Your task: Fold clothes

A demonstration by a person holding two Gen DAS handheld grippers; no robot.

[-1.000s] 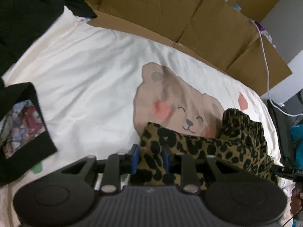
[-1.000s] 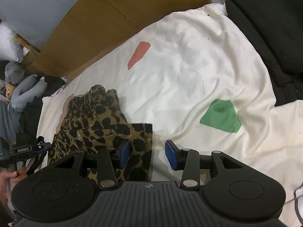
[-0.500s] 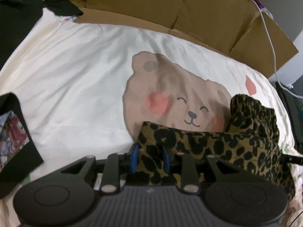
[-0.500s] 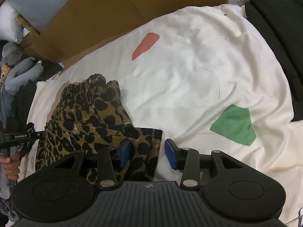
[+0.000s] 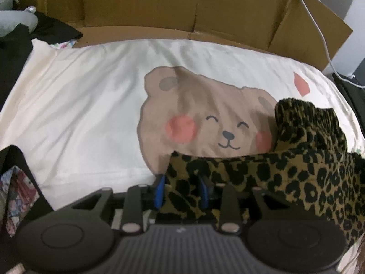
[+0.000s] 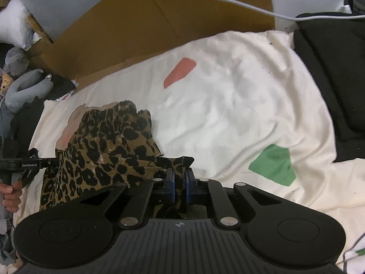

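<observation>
1. Leopard-print garment lies bunched on a cream bear-print sheet.
2. Left gripper holds one corner, its jaws just easing wider around the cloth.
3. Right gripper has just closed tight on the opposite corner.

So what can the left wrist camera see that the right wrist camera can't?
Only the left wrist view shows the smiling bear's face printed on the cream sheet, and the left gripper around a spotty fold.

Only the right wrist view shows the green patch, the grey plush toy, and the right gripper, whose jaws have just been closing, pinching a corner.

Both show the leopard-print garment, the cardboard and the white cable.
</observation>
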